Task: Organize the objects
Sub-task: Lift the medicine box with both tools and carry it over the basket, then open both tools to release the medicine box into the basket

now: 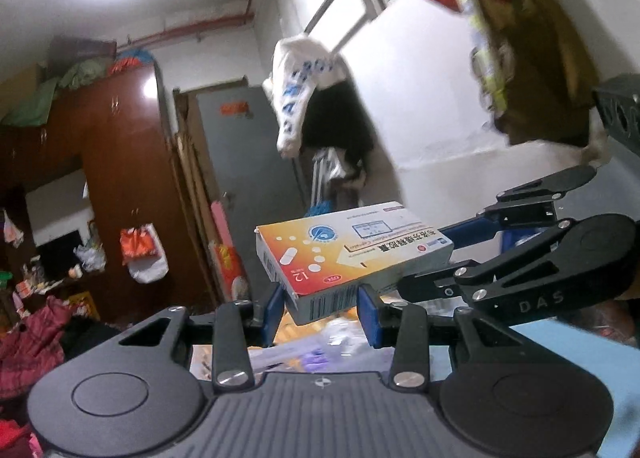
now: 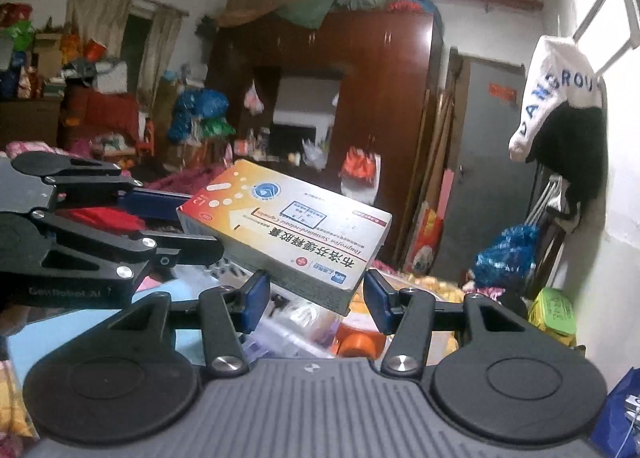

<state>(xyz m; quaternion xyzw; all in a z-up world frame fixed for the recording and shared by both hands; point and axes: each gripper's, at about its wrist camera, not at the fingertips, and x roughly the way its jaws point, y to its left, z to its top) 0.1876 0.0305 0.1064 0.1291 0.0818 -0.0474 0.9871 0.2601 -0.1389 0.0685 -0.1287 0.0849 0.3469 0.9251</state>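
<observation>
Left wrist: orange-white medicine box [image 1: 352,254], apparently intact.

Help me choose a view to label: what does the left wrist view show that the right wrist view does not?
Only the left wrist view: a blurred, colourful hanging bag at upper right. Only the right wrist view: a curtained window and a green box by the wall. Both: the medicine box held in the air by the left gripper and right gripper, the brown wardrobe, grey door and white garment.
</observation>
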